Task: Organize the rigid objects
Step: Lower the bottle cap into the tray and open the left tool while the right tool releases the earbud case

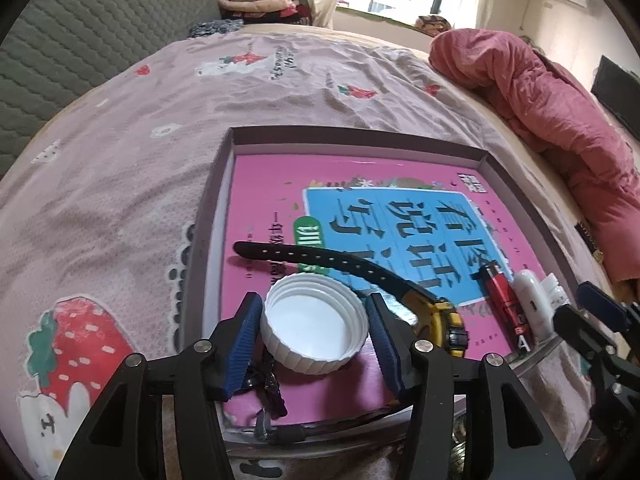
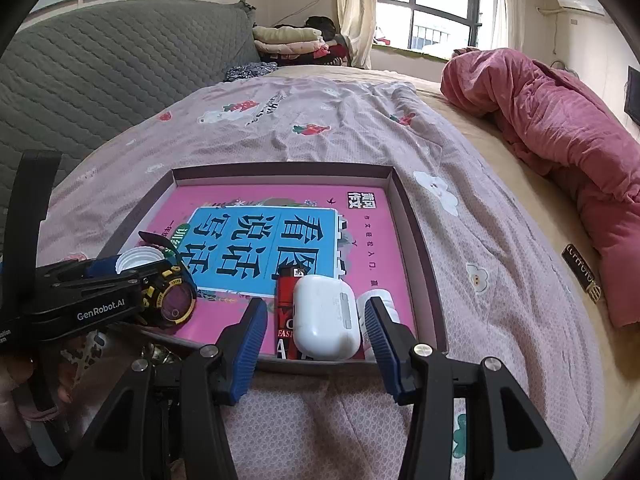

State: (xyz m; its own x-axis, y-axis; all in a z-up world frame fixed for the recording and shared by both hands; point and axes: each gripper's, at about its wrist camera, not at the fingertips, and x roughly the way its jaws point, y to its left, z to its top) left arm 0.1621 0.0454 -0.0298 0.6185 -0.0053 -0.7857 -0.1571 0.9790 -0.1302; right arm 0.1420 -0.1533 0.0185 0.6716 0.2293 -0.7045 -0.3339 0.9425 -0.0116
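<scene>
Pink strawberry-print bedding [image 2: 340, 136] carries a shallow box [image 2: 416, 232] lined by a pink book [image 1: 272, 184]; left gripper [image 1: 314, 320] stands parted around an upturned white cap [image 1: 314, 326], pads clear; right gripper [image 2: 318, 334] brackets the earbud case [image 2: 326, 322], untouching, its long axis running away from camera.

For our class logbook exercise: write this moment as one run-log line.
left tongs: open around white ribbed plastic cap | right tongs: open around white glossy earbud case | both inside shallow cardboard box
</scene>
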